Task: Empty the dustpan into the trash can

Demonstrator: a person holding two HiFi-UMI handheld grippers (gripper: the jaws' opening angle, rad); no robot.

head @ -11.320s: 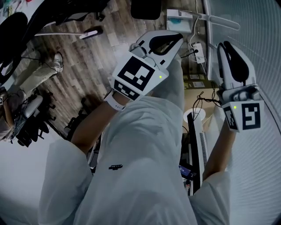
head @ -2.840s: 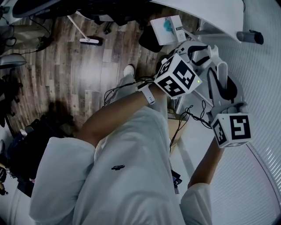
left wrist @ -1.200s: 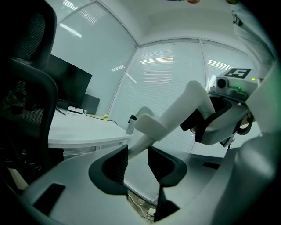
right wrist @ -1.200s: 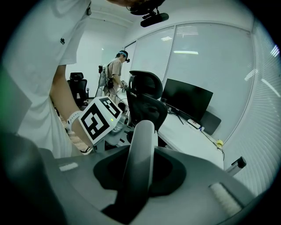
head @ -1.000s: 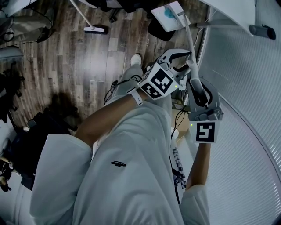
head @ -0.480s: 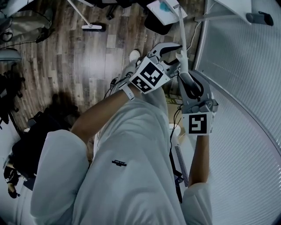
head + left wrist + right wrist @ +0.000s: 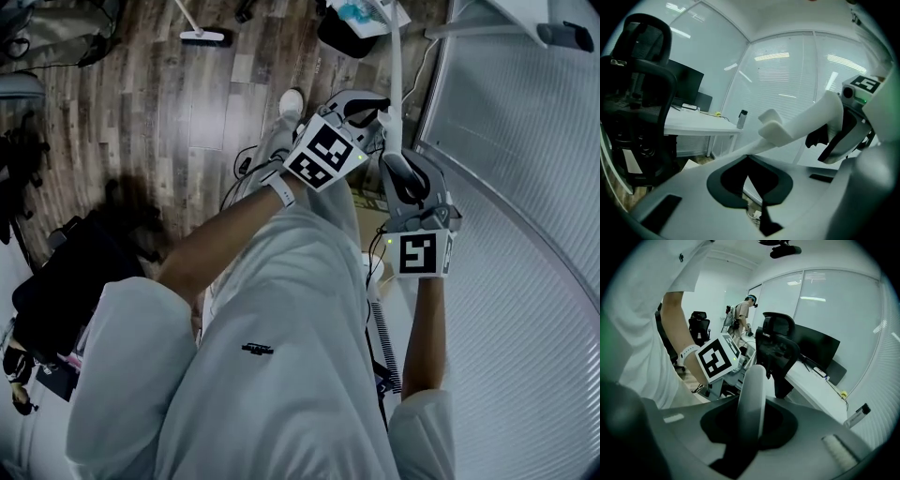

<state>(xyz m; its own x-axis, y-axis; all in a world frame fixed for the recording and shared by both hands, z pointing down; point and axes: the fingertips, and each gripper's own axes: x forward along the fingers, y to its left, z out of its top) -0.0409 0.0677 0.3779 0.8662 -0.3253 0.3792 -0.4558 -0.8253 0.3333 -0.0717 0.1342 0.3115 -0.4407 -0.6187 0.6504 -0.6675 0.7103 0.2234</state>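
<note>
A long white dustpan handle [image 7: 392,84] runs from the white dustpan [image 7: 361,11] at the top edge of the head view down into my right gripper [image 7: 401,164]. A black object [image 7: 339,37] sits just under the pan. My right gripper [image 7: 751,399] is shut on the handle [image 7: 752,390], its jaws having just closed tighter on it. My left gripper [image 7: 375,101] has just closed and is shut. In the left gripper view the handle [image 7: 806,124] passes just beyond the meeting tips of the left gripper [image 7: 746,157]. I cannot tell whether they pinch it.
Wooden floor with a broom head [image 7: 202,36] at the upper left. A curved frosted glass wall [image 7: 525,187] stands close on the right. A black office chair [image 7: 637,93], a desk [image 7: 698,125] with a bottle [image 7: 742,118]. Another person [image 7: 743,315] stands far off.
Both grippers moved together and lower along the handle. The left jaws went from wide open around the handle to shut. The dustpan slid toward the top edge of the head view.
</note>
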